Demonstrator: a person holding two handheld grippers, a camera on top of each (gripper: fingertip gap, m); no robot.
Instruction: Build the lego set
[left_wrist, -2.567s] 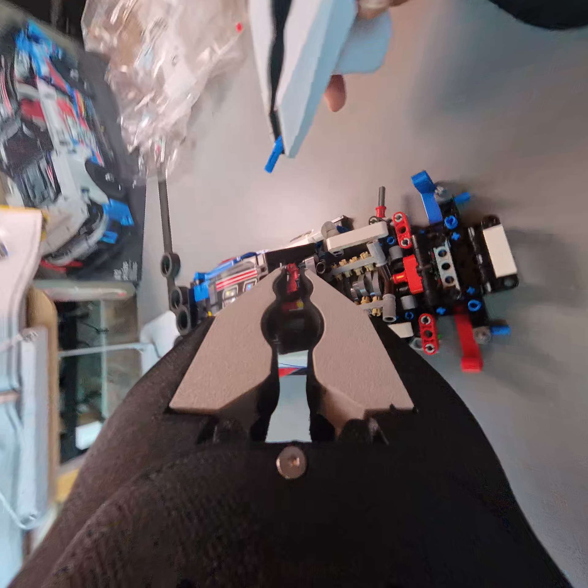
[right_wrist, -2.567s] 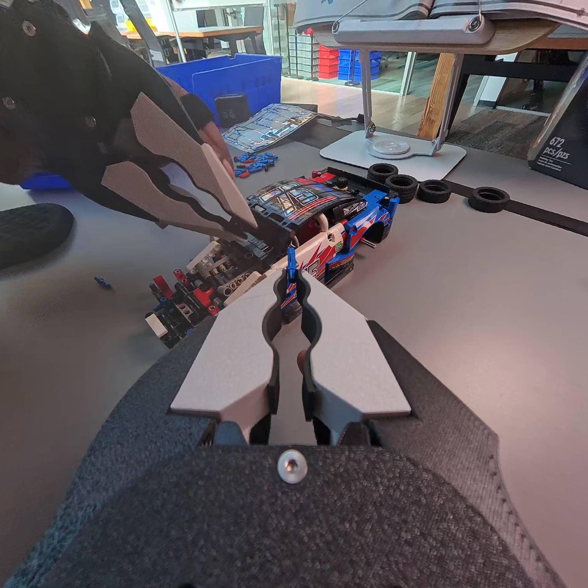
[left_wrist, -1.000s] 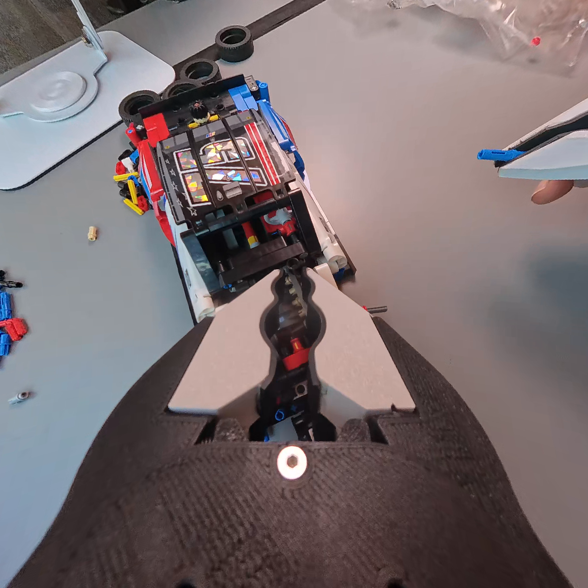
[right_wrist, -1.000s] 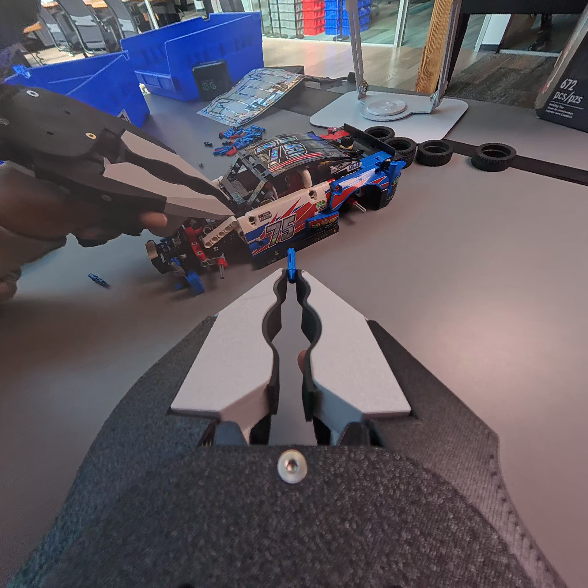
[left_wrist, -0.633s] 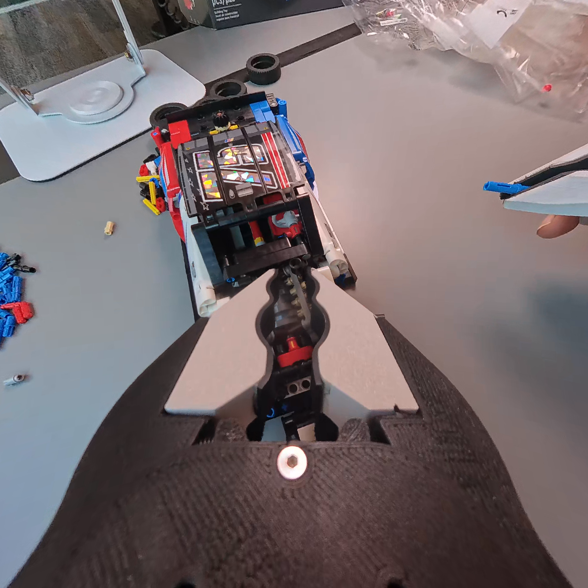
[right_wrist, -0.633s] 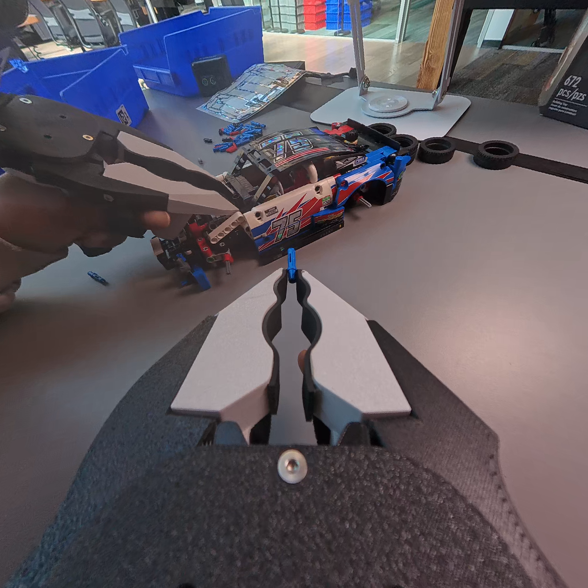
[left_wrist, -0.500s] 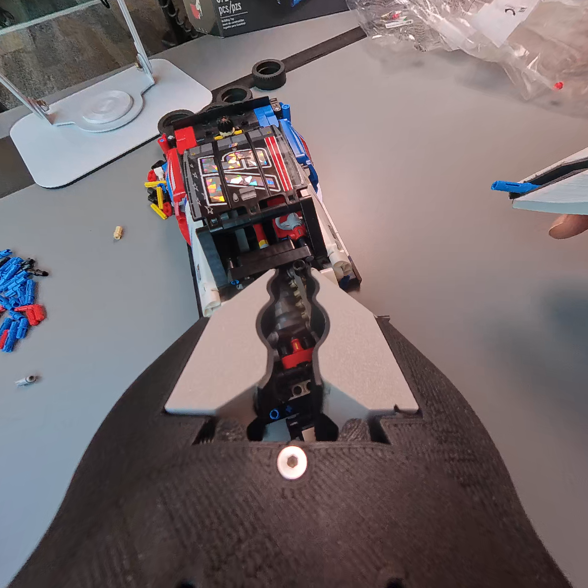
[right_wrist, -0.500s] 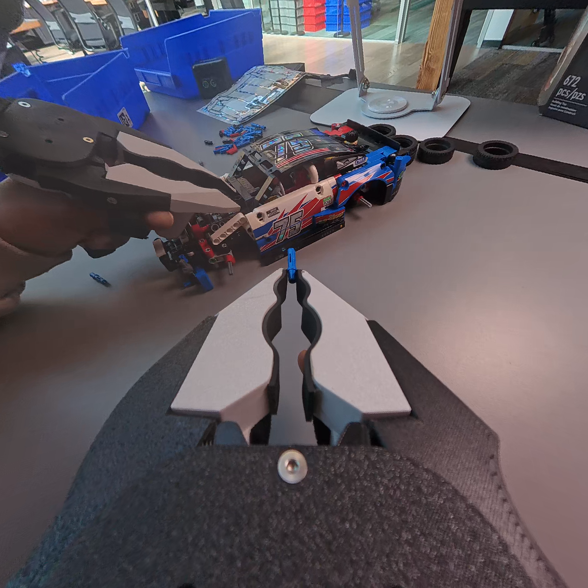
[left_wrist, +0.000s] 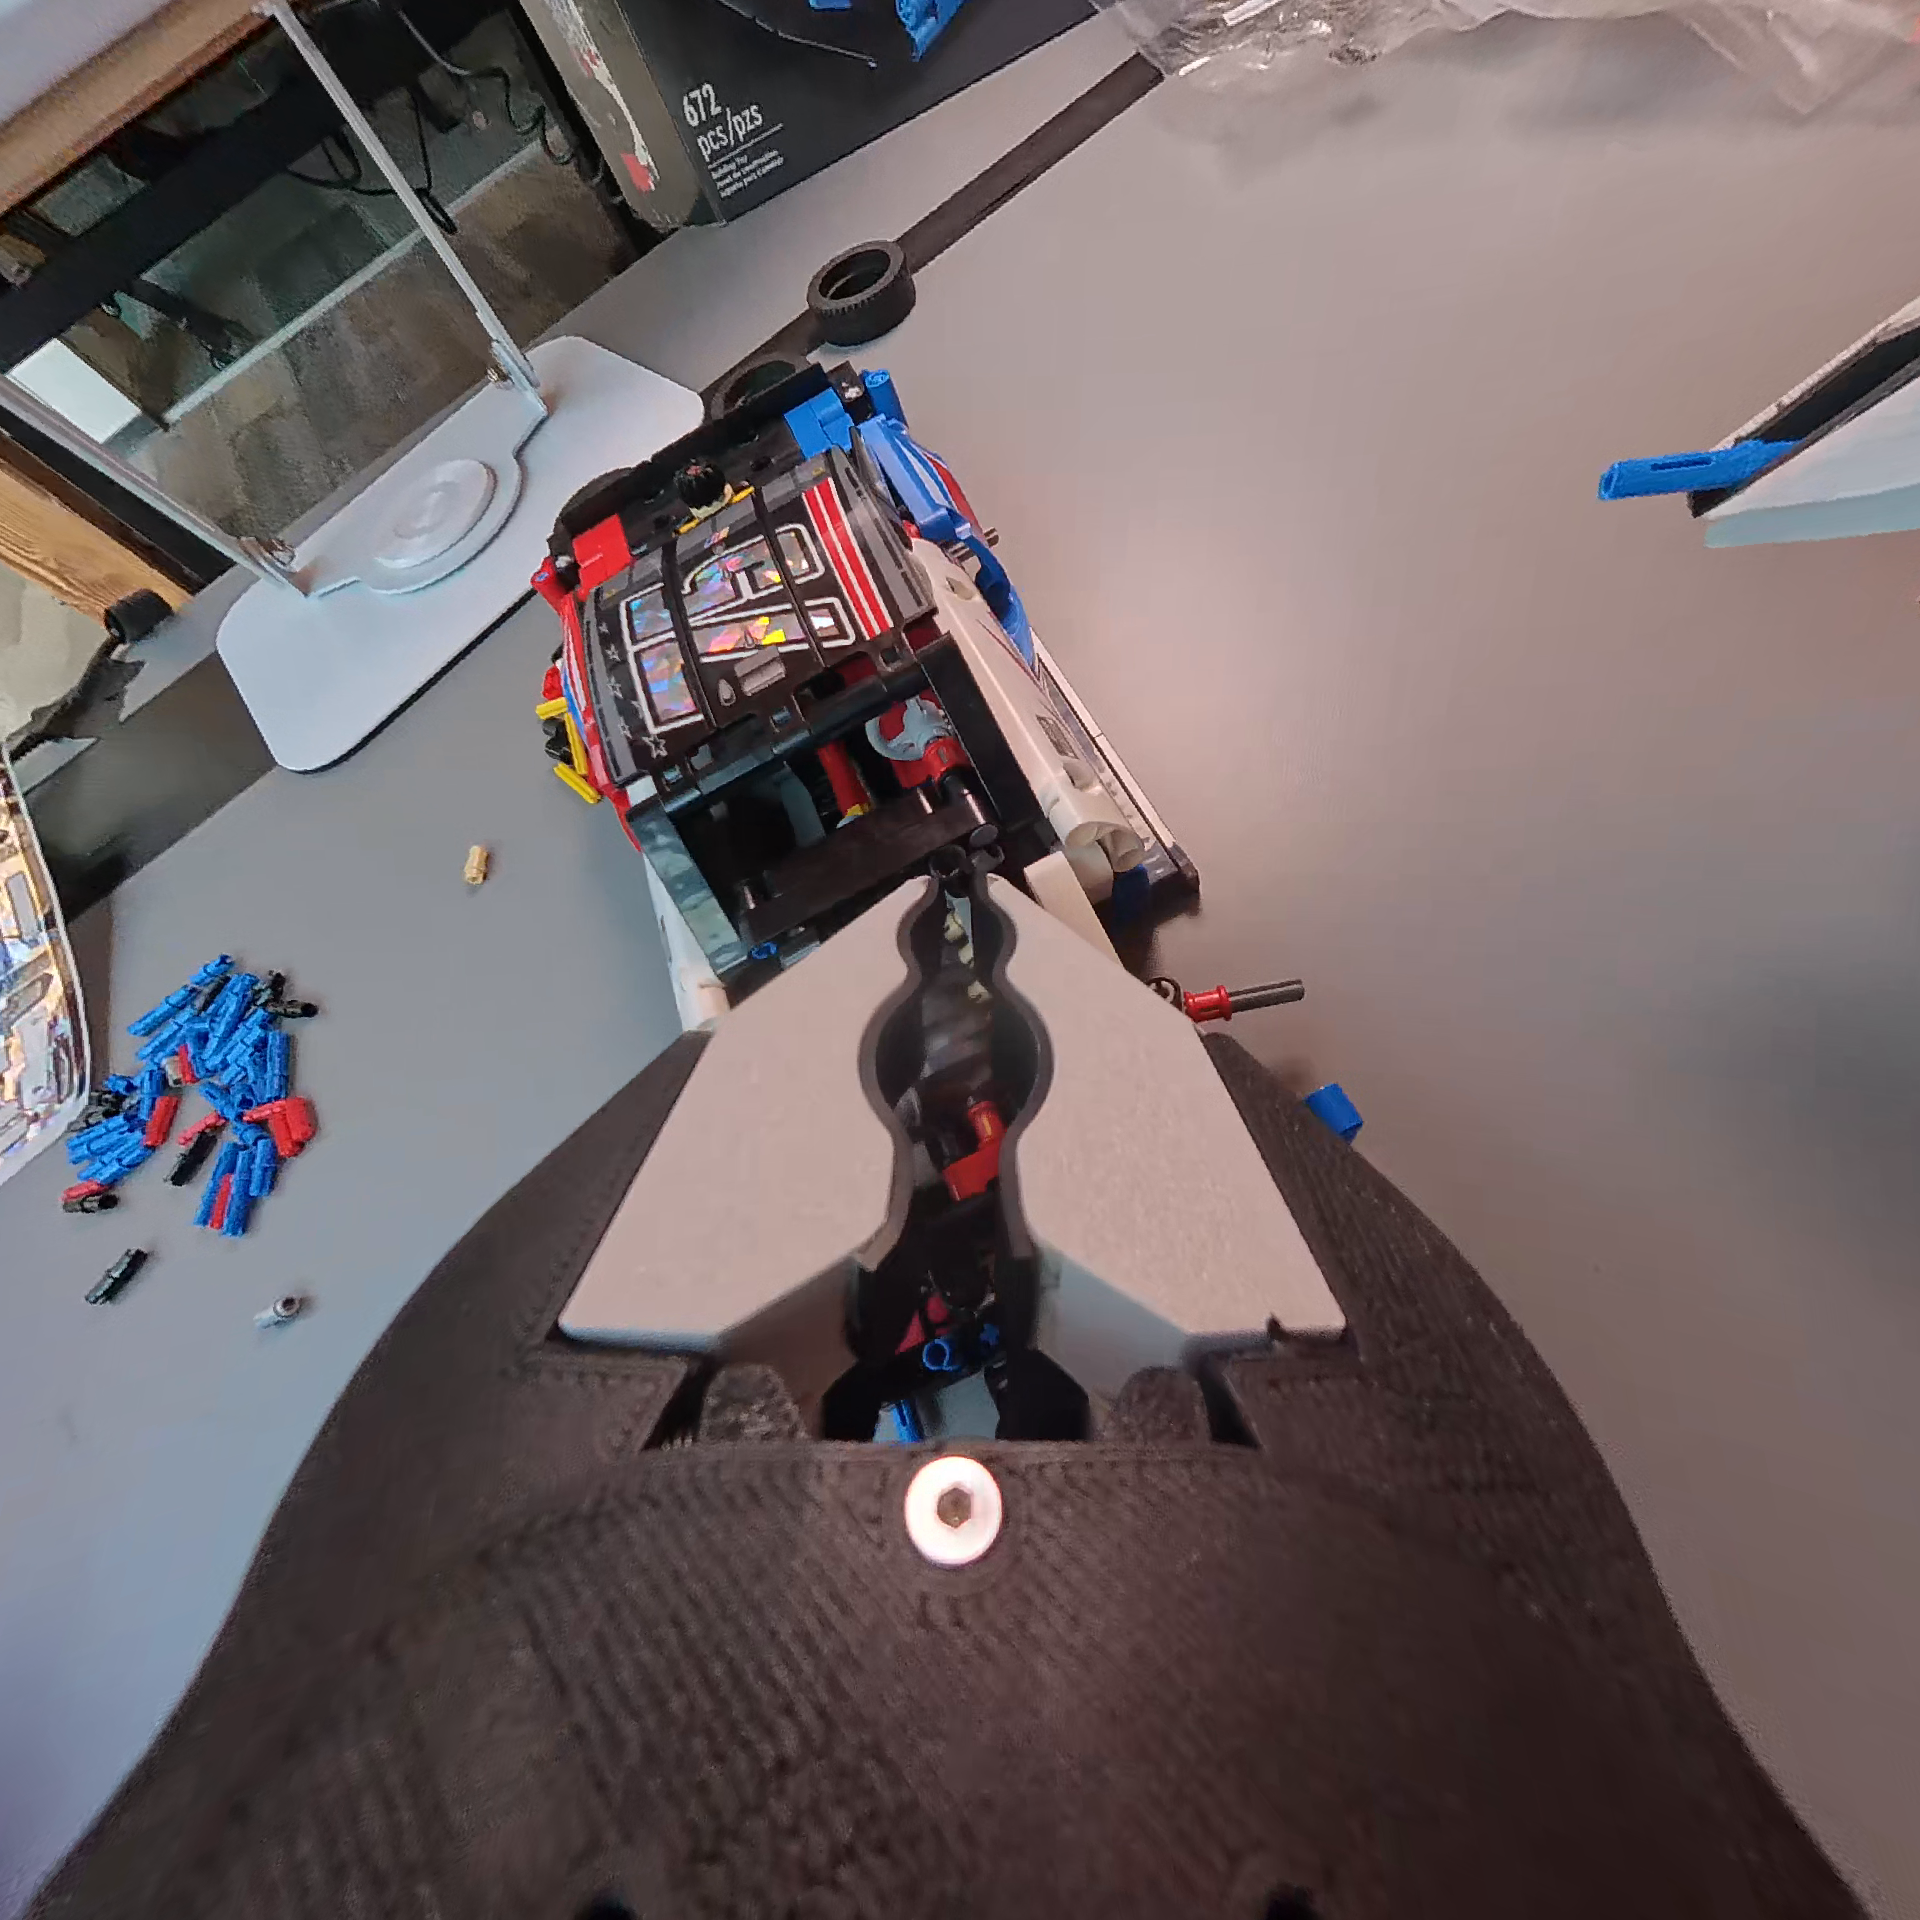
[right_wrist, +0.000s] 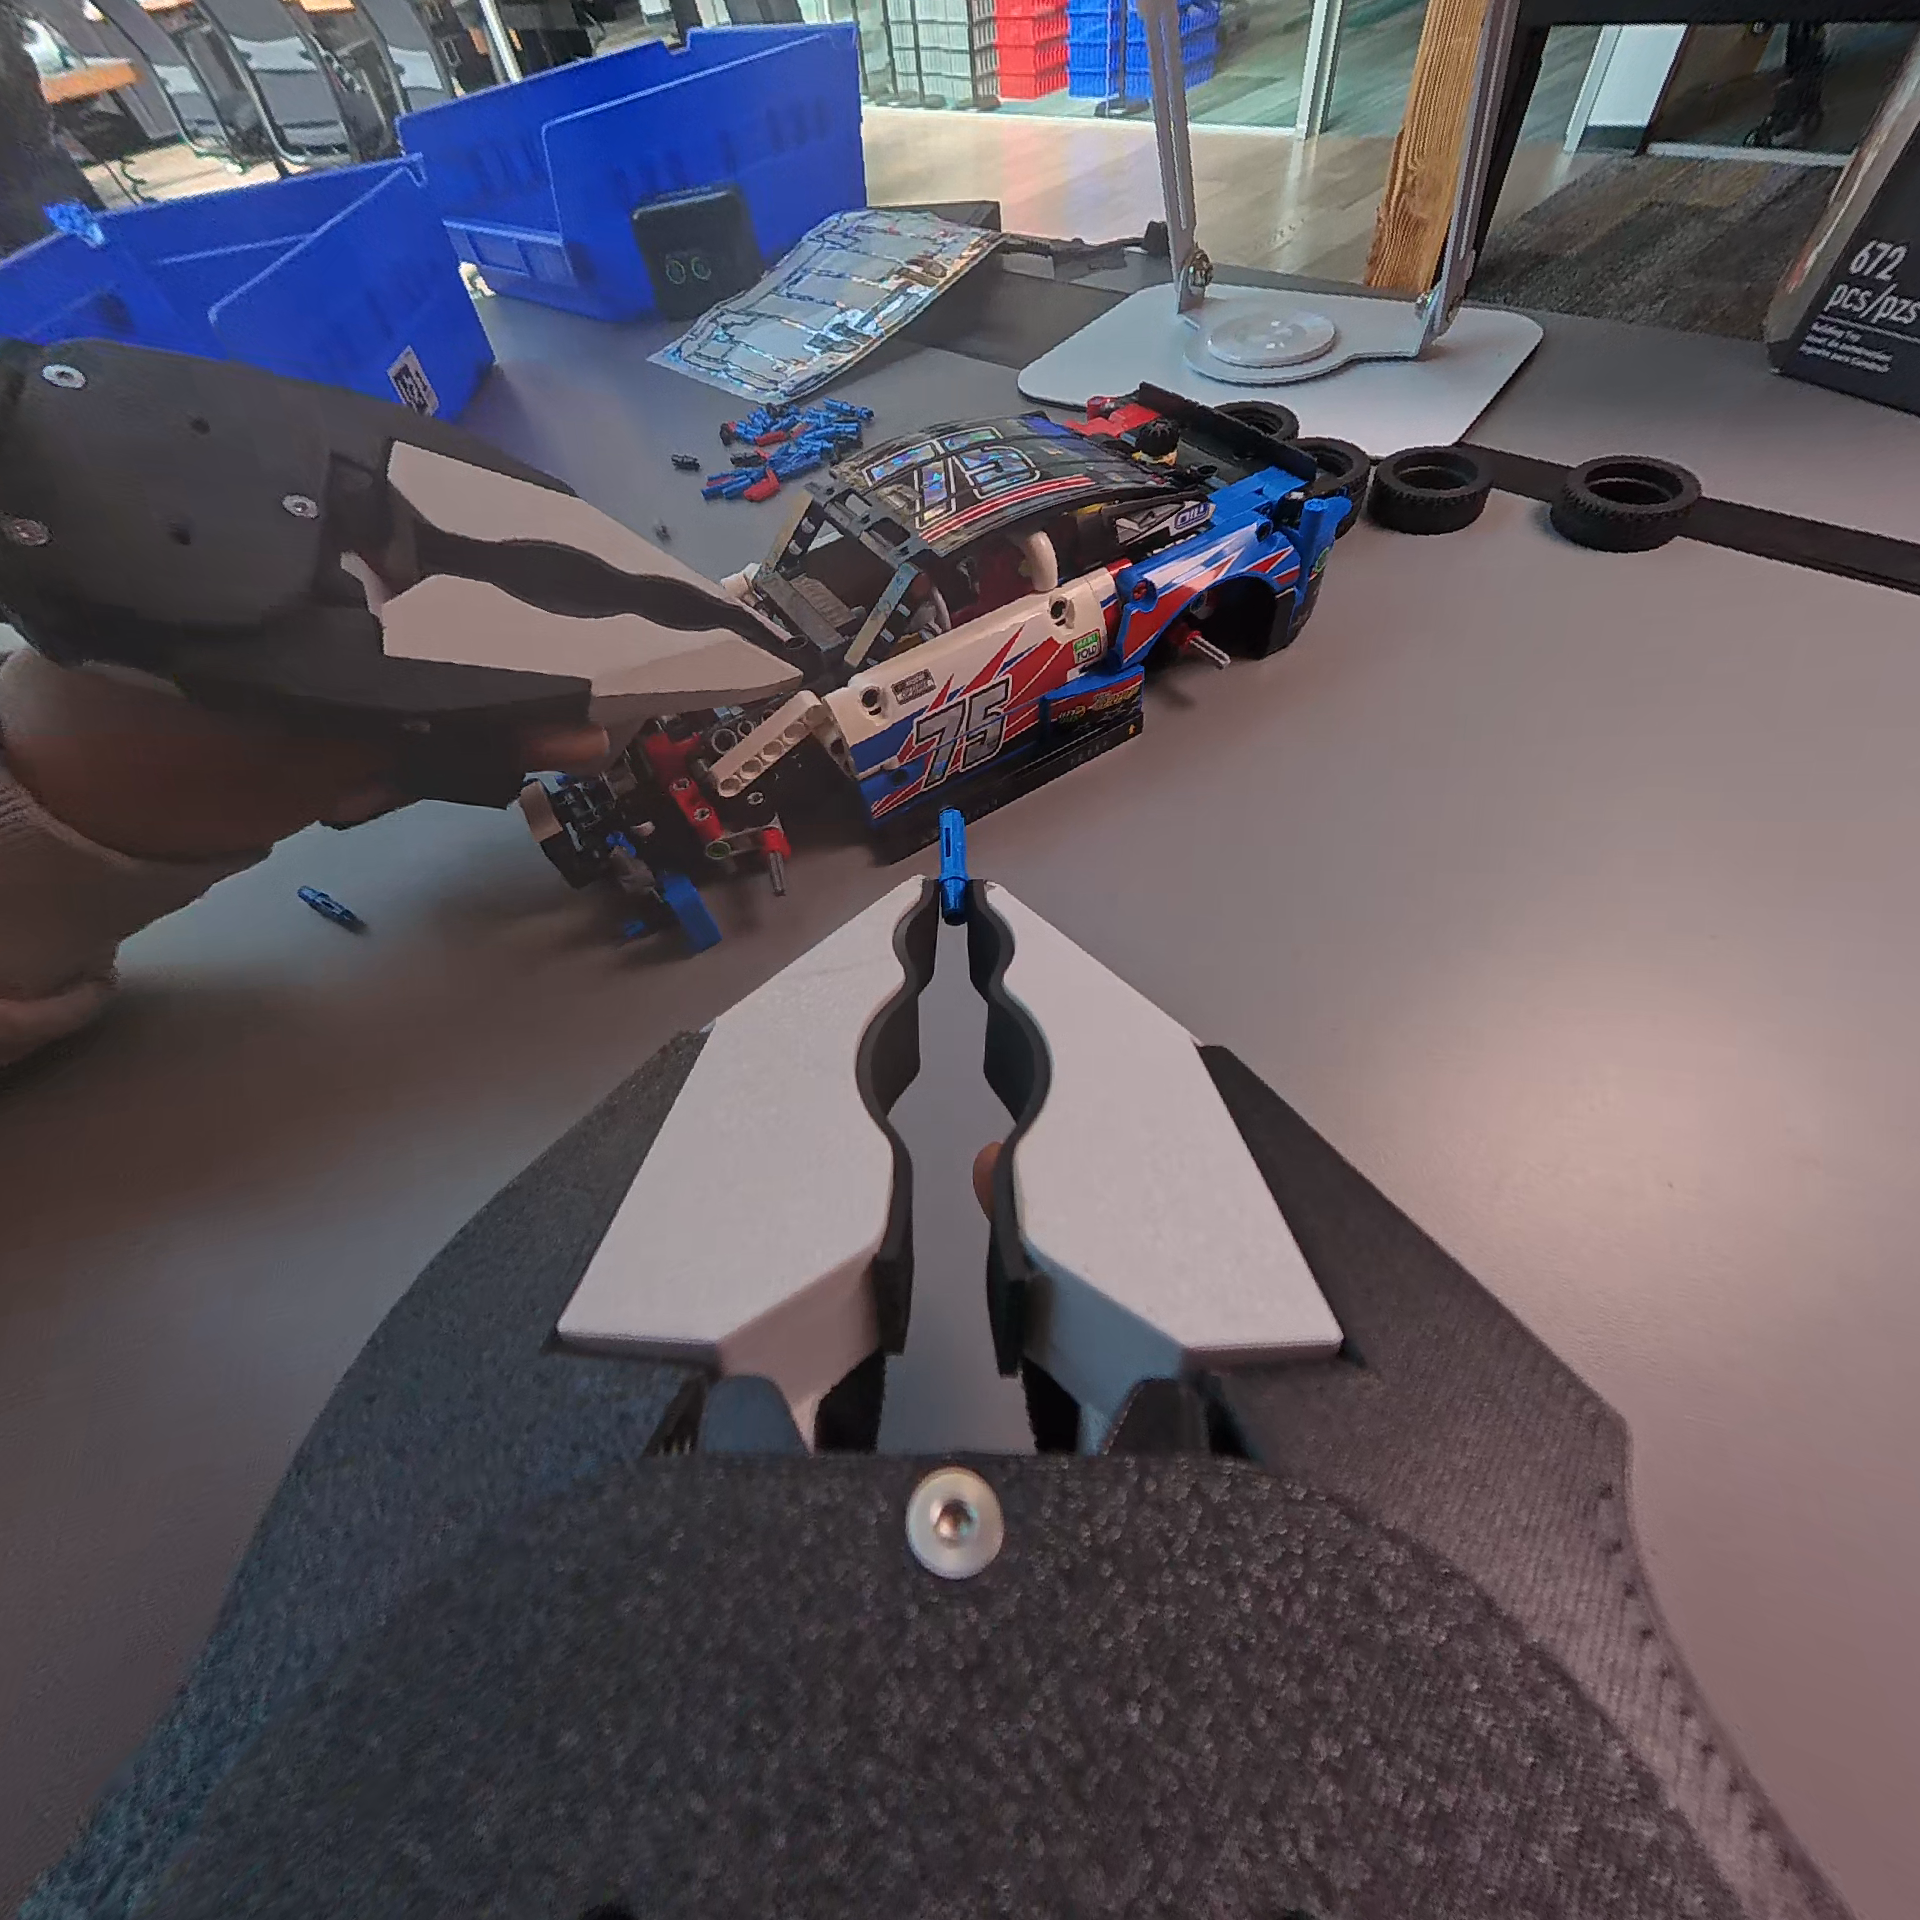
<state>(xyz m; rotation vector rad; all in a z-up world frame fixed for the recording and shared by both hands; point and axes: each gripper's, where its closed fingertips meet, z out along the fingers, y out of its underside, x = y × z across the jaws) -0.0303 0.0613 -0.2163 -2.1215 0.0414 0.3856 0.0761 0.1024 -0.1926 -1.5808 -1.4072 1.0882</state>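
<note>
The lego car (right_wrist: 1039, 665), with blue, red and white sides and a black patterned roof (left_wrist: 769, 634), sits upright on the grey table. My left gripper (left_wrist: 961, 883) is over the car's open front chassis, its jaws shut on the black frame at the base of the windshield. It also shows in the right wrist view (right_wrist: 769, 655). My right gripper (right_wrist: 951, 894) is shut on a small blue pin (right_wrist: 951, 868) that points forward, held above the table just short of the car's side. The pin also shows in the left wrist view (left_wrist: 1683, 480).
Loose tyres (right_wrist: 1429, 488) (left_wrist: 862, 293) lie behind the car. A pile of blue and red pins (left_wrist: 197, 1091) lies left of it. Also nearby are a metal stand base (right_wrist: 1278, 353), blue bins (right_wrist: 644, 187), a sticker sheet (right_wrist: 831, 301), the set's box (left_wrist: 707, 114) and one blue pin (right_wrist: 327, 904). Spacing between my two grippers at the tips: around 12 cm.
My left gripper has turned the car from lying on its side to upright on the table and keeps its hold. My right gripper has drawn back a little with the blue pin.
</note>
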